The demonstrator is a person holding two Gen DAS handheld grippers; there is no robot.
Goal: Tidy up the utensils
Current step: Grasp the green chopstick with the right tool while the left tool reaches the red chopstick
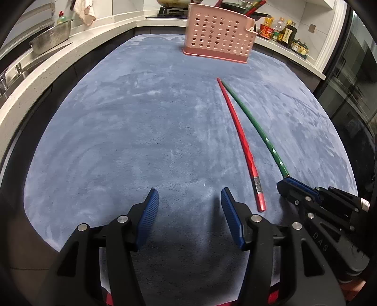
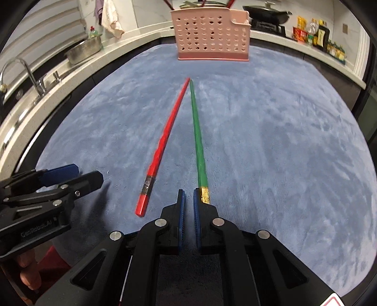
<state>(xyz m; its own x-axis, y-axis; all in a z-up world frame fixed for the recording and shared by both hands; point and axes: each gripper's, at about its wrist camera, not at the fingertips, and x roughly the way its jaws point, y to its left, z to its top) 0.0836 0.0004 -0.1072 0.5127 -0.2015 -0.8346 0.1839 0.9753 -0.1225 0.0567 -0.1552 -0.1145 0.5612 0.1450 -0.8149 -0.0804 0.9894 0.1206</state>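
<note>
A red chopstick (image 1: 245,146) (image 2: 165,141) and a green chopstick (image 1: 255,126) (image 2: 198,136) lie on the blue cloth, their far tips almost touching. My left gripper (image 1: 189,202) (image 2: 86,174) hovers open left of the red one's near end, nothing between its fingers. My right gripper (image 2: 189,196) (image 1: 282,184) is shut at the green chopstick's near end. That gold-banded end runs along the outside of the right finger (image 2: 196,202) and under it; the narrow gap between the pads shows only cloth. A pink perforated basket (image 1: 219,35) (image 2: 212,35) stands at the far edge with chopsticks in it.
The blue cloth (image 1: 141,117) covers the work surface. A white counter wraps around it, with a metal colander (image 1: 51,37), a sink tap (image 2: 28,70), a wok (image 2: 266,11) and several bottles (image 1: 282,30). A hand (image 2: 28,270) holds the left gripper.
</note>
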